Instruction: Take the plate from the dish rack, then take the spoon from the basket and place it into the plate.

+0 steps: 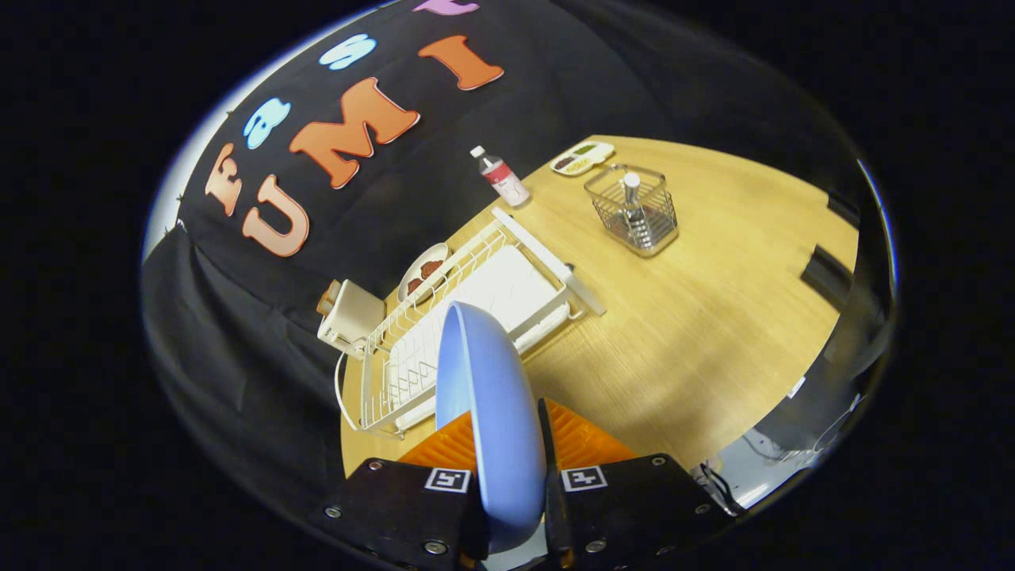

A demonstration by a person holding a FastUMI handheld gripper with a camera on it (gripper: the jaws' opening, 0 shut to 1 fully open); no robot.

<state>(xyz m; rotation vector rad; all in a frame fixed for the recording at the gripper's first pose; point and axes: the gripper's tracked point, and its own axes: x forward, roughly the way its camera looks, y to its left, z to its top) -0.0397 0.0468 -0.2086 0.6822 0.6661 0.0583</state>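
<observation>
Here the gripper [507, 444] is clamped edge-on around the blue plate [488, 396], both fingers pressing its faces — a hold that suits lifting it upright out of the white dish rack [476, 293] just beyond. Past the rack, the wire basket [633, 210] holds the spoon [632, 198] on the wooden table [698, 317] — black cloth behind.

Camera riding the tool [511, 468], tilted, high above table [698, 317], facing wall

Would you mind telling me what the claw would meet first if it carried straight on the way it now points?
The claw, shut on the blue plate held upright on edge, points over the white dish rack. Going straight on, the plate's front rim would probably meet the rack first, though depth is hard to judge.
</observation>
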